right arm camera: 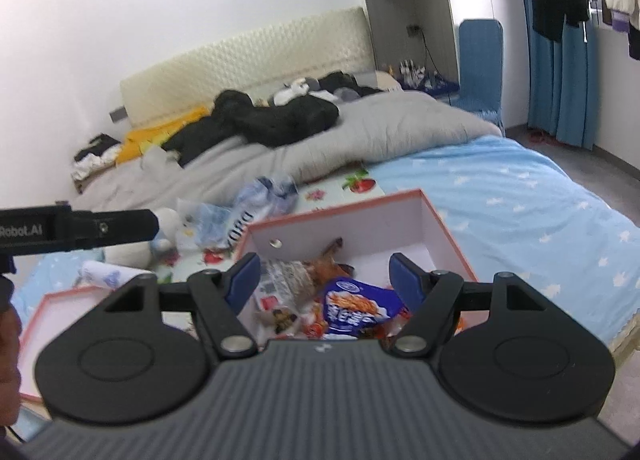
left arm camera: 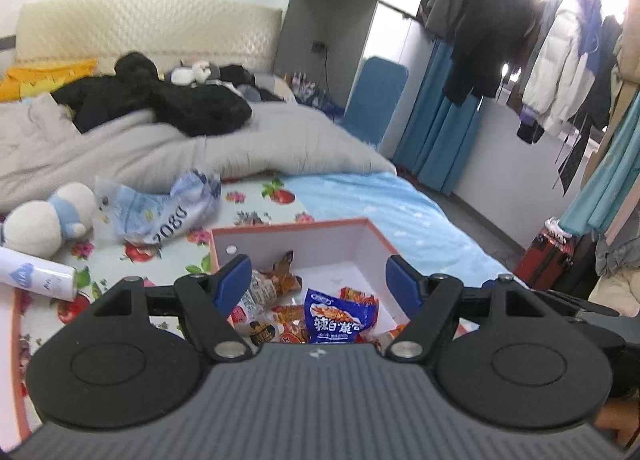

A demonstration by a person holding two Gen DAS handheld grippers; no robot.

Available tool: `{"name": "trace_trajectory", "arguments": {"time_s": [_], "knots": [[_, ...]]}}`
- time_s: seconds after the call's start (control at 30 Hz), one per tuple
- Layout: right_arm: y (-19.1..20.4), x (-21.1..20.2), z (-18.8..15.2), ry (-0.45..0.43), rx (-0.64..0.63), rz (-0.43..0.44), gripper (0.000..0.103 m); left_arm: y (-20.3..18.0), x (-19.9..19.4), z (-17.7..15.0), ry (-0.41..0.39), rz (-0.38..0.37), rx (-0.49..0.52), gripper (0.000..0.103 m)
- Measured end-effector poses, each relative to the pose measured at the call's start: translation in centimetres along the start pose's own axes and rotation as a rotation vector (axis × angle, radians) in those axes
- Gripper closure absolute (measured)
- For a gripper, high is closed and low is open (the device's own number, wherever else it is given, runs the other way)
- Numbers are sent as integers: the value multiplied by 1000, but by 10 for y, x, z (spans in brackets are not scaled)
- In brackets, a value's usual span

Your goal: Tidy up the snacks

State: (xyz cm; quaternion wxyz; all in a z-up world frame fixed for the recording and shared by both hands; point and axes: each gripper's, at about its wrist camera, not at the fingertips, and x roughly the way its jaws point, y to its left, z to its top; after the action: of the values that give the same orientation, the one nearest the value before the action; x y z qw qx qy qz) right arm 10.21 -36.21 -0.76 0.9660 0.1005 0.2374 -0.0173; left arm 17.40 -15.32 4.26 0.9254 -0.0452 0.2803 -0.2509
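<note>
With snack packets (left arm camera: 332,314) gathered in the pink-rimmed box (left arm camera: 280,225), left gripper (left arm camera: 318,280) and right gripper (right arm camera: 322,280) are held wide and empty; the box lid (right arm camera: 56,300) at near left is judged next to be fetched

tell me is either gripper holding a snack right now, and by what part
Nothing is held. The left gripper and right gripper both stand open and empty above the pink-edged box, where the blue snack packet lies loose.
</note>
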Motion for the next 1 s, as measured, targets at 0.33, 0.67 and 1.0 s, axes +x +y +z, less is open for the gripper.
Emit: {"name": "trace_trajectory", "arguments": {"time_s": [0.33, 0.67, 1.0], "knots": [[10, -62, -5, -83, 4, -19, 30, -18, -72, -16, -50, 2, 31, 25], [10, -105, -40, -100, 26, -71, 30, -23, -104, -66, -11, 4, 7, 25], [16, -127, -71, -78, 20, -48, 30, -31, -125, -93, -21, 52, 32, 25]]}}
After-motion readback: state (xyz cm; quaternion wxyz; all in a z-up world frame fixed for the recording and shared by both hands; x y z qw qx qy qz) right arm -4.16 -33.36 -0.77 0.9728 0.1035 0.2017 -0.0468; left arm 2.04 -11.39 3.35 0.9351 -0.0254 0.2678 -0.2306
